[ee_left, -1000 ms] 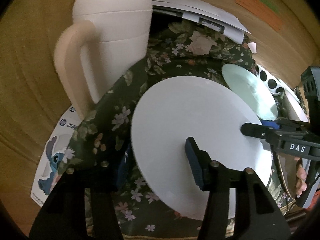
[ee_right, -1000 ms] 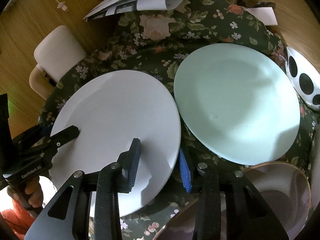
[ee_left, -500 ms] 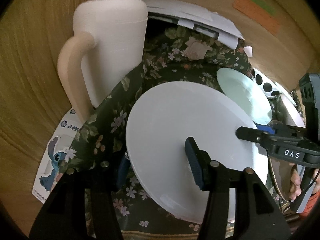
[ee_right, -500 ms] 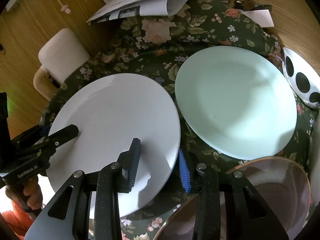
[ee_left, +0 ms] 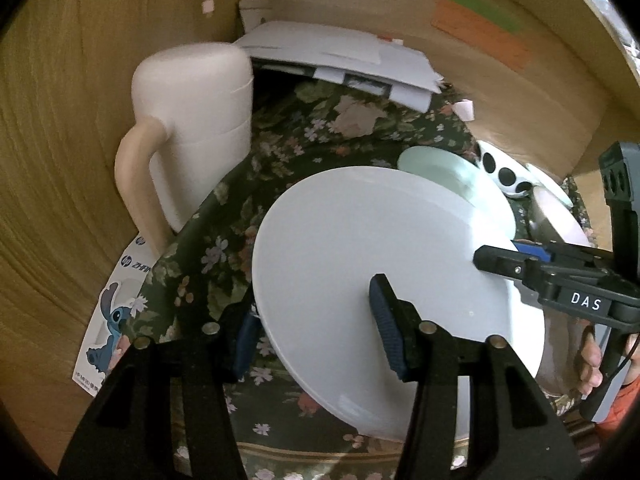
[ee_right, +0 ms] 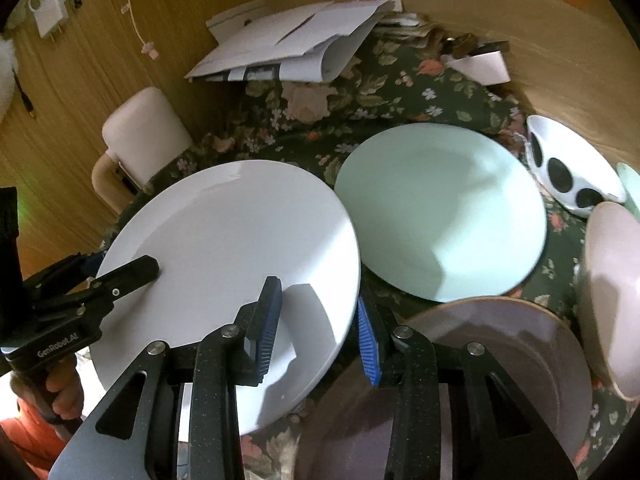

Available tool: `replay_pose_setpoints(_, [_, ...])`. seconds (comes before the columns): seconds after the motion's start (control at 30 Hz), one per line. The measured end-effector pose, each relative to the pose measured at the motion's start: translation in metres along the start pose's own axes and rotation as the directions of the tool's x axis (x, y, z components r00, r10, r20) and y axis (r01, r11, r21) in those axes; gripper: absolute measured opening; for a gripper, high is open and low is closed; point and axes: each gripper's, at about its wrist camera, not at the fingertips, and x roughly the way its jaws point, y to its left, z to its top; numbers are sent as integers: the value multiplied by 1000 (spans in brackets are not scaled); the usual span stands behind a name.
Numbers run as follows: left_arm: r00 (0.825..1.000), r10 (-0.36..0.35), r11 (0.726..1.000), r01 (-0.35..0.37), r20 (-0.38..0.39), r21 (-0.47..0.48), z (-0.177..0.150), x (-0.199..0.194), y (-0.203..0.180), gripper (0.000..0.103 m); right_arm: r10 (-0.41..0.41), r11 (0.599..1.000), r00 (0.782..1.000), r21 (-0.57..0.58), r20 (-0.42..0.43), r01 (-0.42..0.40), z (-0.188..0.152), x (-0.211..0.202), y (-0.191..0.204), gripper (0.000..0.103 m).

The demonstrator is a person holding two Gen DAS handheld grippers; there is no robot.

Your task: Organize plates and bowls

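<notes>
White plate is lifting higher off the floral cloth, left gripper and right gripper both clenching its opposite rims, needing level carrying right over mint plate.

White plate tilted, seemingly lifted, beside flat mint plate.

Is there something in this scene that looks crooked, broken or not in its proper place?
Nothing looks broken or spilled. The white plate sits tilted rather than flat, with the left gripper and right gripper straddling opposite edges. A loose pile of papers lies at the back of the floral tablecloth, among the dishes.
</notes>
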Motion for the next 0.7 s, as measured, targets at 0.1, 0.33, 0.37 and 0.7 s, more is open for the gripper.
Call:
replay_pose_setpoints(0.1, [1000, -6, 1000, 6, 9, 12, 1, -5, -8, 52, -4, 1000, 1000, 9, 23, 4, -3, -11, -3, 33])
replay_pose_setpoints(0.33, [999, -31, 998, 30, 36, 46, 3, -17, -30, 52, -25, 999, 997, 30, 76, 23, -12, -39, -9, 33])
replay_pose_setpoints(0.37, [999, -35, 998, 33, 39, 51, 3, -19, -33, 52, -26, 999, 996, 35, 82, 24, -13, -42, -10, 33])
replay_pose_setpoints(0.7, [995, -91, 992, 87, 42, 89, -1, -28, -67, 52, -71, 995, 989, 73, 128, 62, -33, -74, -27, 33])
